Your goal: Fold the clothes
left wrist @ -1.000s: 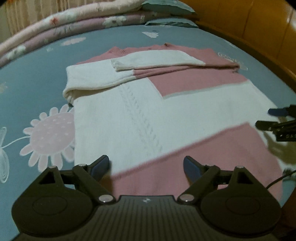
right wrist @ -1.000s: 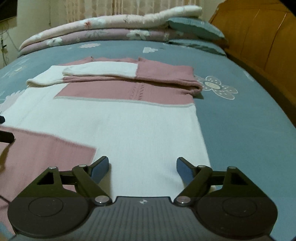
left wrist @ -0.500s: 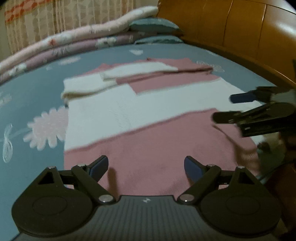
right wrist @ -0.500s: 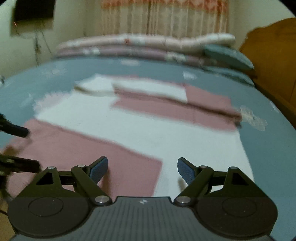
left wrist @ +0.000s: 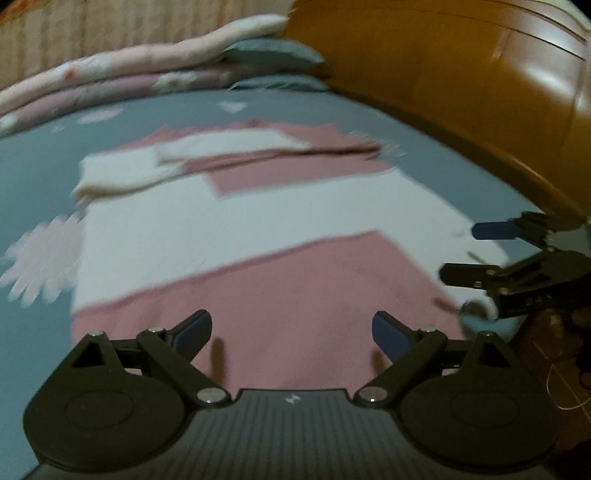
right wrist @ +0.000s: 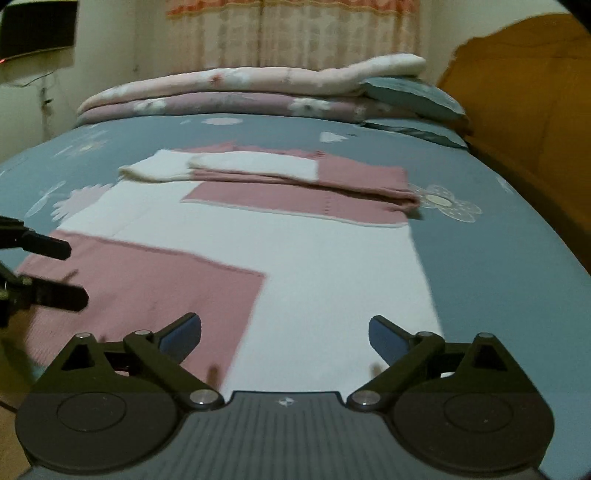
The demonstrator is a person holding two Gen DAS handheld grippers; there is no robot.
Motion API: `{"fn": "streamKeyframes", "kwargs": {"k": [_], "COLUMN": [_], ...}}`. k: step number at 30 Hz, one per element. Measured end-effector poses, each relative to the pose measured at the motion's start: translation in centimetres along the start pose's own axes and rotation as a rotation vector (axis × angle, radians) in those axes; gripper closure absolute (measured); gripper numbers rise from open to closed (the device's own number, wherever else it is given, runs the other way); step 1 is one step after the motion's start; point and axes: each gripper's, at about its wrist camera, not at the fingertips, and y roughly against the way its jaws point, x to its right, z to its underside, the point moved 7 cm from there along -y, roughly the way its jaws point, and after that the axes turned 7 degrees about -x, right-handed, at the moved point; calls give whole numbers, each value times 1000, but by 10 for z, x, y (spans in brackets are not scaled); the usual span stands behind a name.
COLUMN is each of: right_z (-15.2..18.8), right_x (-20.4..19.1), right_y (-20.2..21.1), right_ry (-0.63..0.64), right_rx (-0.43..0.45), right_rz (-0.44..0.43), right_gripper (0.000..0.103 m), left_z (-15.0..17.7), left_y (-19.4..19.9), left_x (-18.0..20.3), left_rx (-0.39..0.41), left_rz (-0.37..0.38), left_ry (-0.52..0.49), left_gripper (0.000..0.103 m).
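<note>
A pink-and-white sweater (right wrist: pixel 295 258) lies flat on the blue floral bed (right wrist: pixel 498 258), folded quilts (right wrist: pixel 240 92) and pillows (right wrist: pixel 413 96) beyond the sweater.

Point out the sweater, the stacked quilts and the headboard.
sweater (right wrist: pixel 332 266): right wrist view, white middle panel.
stacked quilts (right wrist: pixel 236 92): right wrist view, upper pink layer.
headboard (left wrist: pixel 461 74): left wrist view, wooden face.

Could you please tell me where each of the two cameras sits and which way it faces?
Left wrist view: sits on the left gripper, looking forward and down over the pink-and-white knitted sweater on the blue flowered bedsheet; its own open fingers show, and the right gripper at the right edge.
Right wrist view: sits on the right gripper, jaws opening with nothing between them, facing the sweater, folded quilts and curtain; the left gripper shows at the left edge.
Shared: sweater, bedsheet, quilts, wooden headboard.
</note>
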Motion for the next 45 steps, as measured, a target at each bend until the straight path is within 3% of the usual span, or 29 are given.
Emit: {"fn": "streamKeyframes", "kwargs": {"k": [5,10,15,20,26,31,34,45], "right_z": [20,30,3,0,21,30,41,44], "right_x": [20,27,39,43,57,38,29,31], "right_y": [-21,-7,-14,-35,-14,-2,-9,-9], "right_ry": [-71,-86,-143,-143,-155,-78,-32,-45], "right_rx": [-92,-61,12,-13,-29,-31,-50,-18], "right_rz": [25,-6,-14,-28,-13,-17,41,53], "right_gripper": [3,0,0,0,0,0,0,0], "left_z": [5,22,18,16,17,12,18,52], "left_y": [-28,-15,-14,-16,-15,-13,-14,18], "left_x": [19,19,15,14,9,13,16,9], "left_rx": [-45,-17,-27,-24,-26,-28,-42,-57], "left_rz": [65,70,86,96,129,114,91,18], "left_ry": [-9,-42,-9,16,27,56,39,54], "left_gripper": [10,7,6,2,1,1,1,1]}}
